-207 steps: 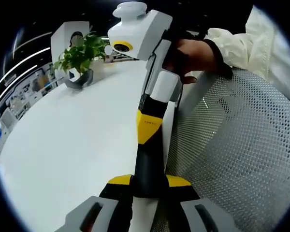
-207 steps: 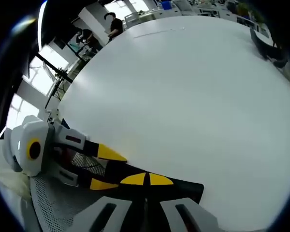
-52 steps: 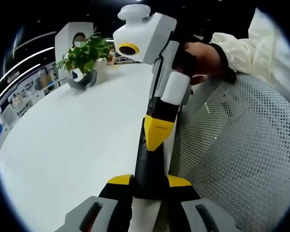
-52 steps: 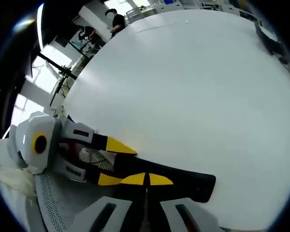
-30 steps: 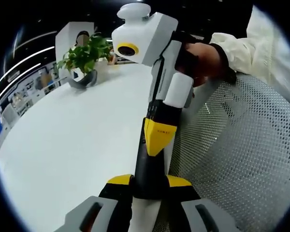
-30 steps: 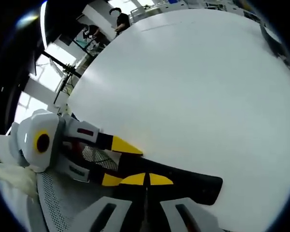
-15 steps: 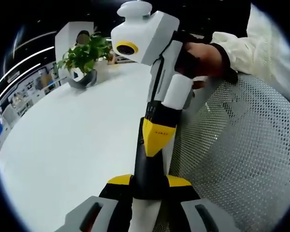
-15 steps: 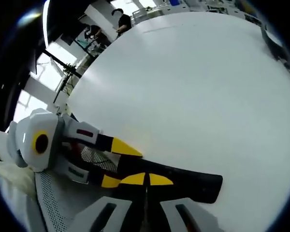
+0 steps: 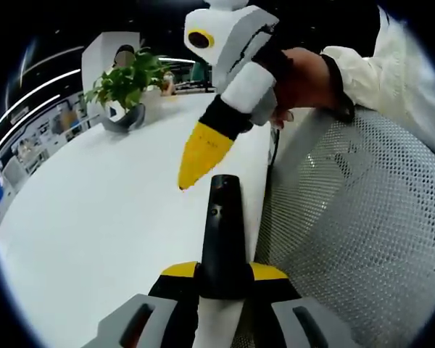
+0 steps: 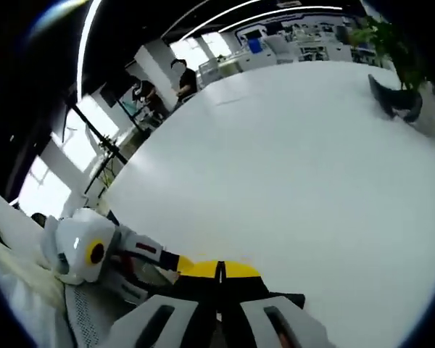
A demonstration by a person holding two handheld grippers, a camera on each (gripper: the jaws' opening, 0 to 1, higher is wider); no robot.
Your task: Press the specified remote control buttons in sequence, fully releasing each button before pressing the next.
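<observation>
The left gripper (image 9: 221, 279) is pinching the black remote control (image 9: 222, 232) between its jaws, and the remote is running straight out ahead of them, long axis in line with the jaws, its far end jutting over the white counter (image 9: 109, 210). Small buttons are showing on its upper face, though they are too small here to tell which is which. The right gripper (image 9: 196, 156) is hanging just beyond the remote's far end and above it, yellow jaws pressed together into one tip, pointing down at that end but standing clear of it, a gap showing between tip and remote. So the pressing tip is the nearer tool, sitting off the remote's far end, and the coming press looks to be a short drop onto the button face. In the right gripper view the remote (image 10: 272, 297) is peeking out dark just past the shut yellow jaws (image 10: 219, 272), and the left gripper (image 10: 141, 254) is reaching in from the left. Beside the left jaws, to the right, a white mesh chair back (image 9: 362, 232) is crowding close; a potted plant (image 9: 123, 87) is standing well apart across the counter. Nothing is sitting between tip and buttons.
</observation>
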